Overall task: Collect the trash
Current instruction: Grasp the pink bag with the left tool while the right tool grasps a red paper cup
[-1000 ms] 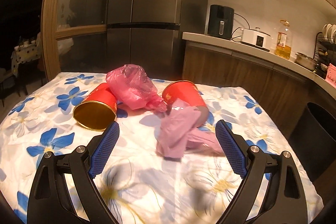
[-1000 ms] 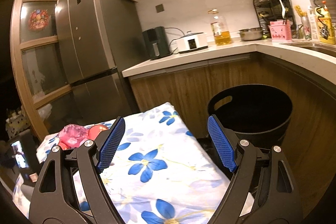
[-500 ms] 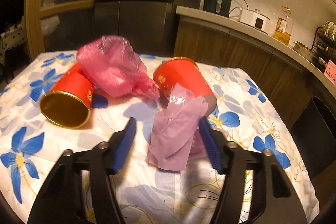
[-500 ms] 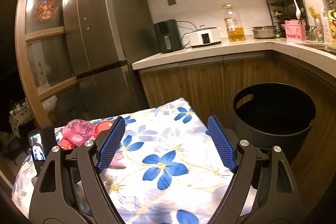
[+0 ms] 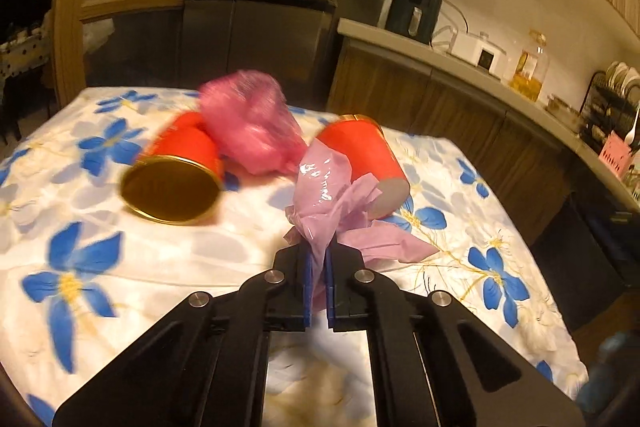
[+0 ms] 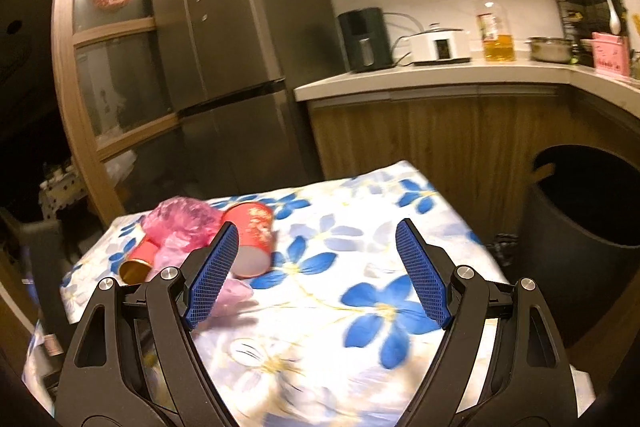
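1. Left gripper has just clamped shut; its blue pads now pinch the lilac plastic bag, which a second ago lay loose between wide-open jaws.
2. Right gripper stands wide open and holds nothing, hanging over the flowered tablecloth.
3. That bag rests on the cloth against the nearer red paper cup, which lies on its side.
4. A second red cup, gold inside, lies to the left, with a crumpled pink bag between the 2 cups.
5. In the right wrist view a black bin stands on the floor just past the table's far right corner.
6. Judgement: the first piece of trash looks secured, so carrying it to the bin likely comes next; 3 pieces remain on the table.
7. Thin film could slip from the pads or drag the cup along.
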